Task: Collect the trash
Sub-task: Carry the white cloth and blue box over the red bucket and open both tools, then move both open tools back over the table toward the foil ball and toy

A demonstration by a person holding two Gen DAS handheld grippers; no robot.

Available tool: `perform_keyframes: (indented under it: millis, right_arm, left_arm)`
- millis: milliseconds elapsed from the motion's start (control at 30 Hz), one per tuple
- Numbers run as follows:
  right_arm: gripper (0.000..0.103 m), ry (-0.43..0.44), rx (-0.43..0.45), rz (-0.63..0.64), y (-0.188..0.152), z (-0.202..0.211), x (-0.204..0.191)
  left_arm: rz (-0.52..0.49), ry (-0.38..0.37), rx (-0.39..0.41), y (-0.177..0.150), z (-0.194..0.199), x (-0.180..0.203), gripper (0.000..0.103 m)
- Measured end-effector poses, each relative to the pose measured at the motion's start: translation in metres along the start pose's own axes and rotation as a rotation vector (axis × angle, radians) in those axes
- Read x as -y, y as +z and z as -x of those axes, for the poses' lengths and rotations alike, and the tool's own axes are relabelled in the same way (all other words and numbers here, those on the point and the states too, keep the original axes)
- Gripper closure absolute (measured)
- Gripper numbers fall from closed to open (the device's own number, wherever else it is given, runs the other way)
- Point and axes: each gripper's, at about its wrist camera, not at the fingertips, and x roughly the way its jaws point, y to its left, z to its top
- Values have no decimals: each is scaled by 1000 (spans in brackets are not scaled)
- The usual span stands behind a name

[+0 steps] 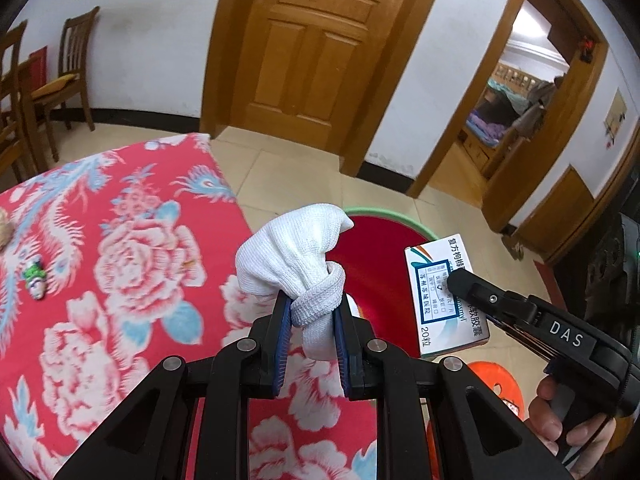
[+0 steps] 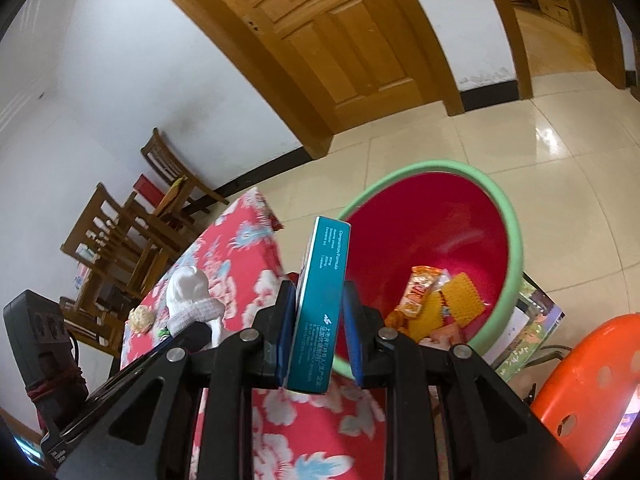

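My left gripper (image 1: 312, 308) is shut on a knotted white sock (image 1: 296, 256), held above the right edge of the red floral tablecloth (image 1: 100, 280). The sock also shows in the right wrist view (image 2: 188, 296). My right gripper (image 2: 318, 300) is shut on a teal and white medicine box (image 2: 322, 300), held upright near the rim of a red bin with a green rim (image 2: 516, 240). The box (image 1: 436, 280) and right gripper (image 1: 460, 280) also show in the left wrist view, over the bin (image 1: 376, 276). Snack wrappers (image 2: 440, 300) lie in the bin.
A small green and white figurine (image 1: 36, 278) and a beige lump (image 1: 4, 228) lie on the table at left. An orange plastic stool (image 2: 588, 376) stands right of the bin. Wooden chairs (image 1: 68, 68) stand by the far wall. A closed wooden door (image 1: 312, 40) is ahead.
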Motion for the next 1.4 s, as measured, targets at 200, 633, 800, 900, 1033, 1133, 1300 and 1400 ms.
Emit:
perform_keyframes:
  millis: [200, 633, 800, 900, 1033, 1133, 1300, 1400]
  right_arm:
    - [77, -41, -12, -52, 5, -10, 26]
    - [75, -95, -39, -123, 11, -25, 65]
    - [69, -93, -31, -145, 12, -21, 70]
    - [67, -97, -28, -149, 13, -21, 70]
    - [66, -92, -27, -152, 13, -19, 69]
    - [64, -90, -26, -150, 13, -18, 66]
    - [60, -78, -22, -144, 11, -13, 59]
    - [56, -69, -17, -138, 11, -10, 52]
  left_arm:
    - [-28, -1, -46, 4, -28, 14, 83]
    - [-73, 5, -124, 4, -72, 38, 82]
    - [-89, 5, -122, 6, -77, 45, 81]
    - [-97, -12, -126, 7, -77, 48, 78]
    - [-92, -13, -119, 9, -74, 47, 68]
    - [-87, -11, -111, 10, -70, 45, 68]
    - [-62, -4, -91, 12, -59, 35, 68]
    - [-46, 6, -70, 14, -49, 27, 68]
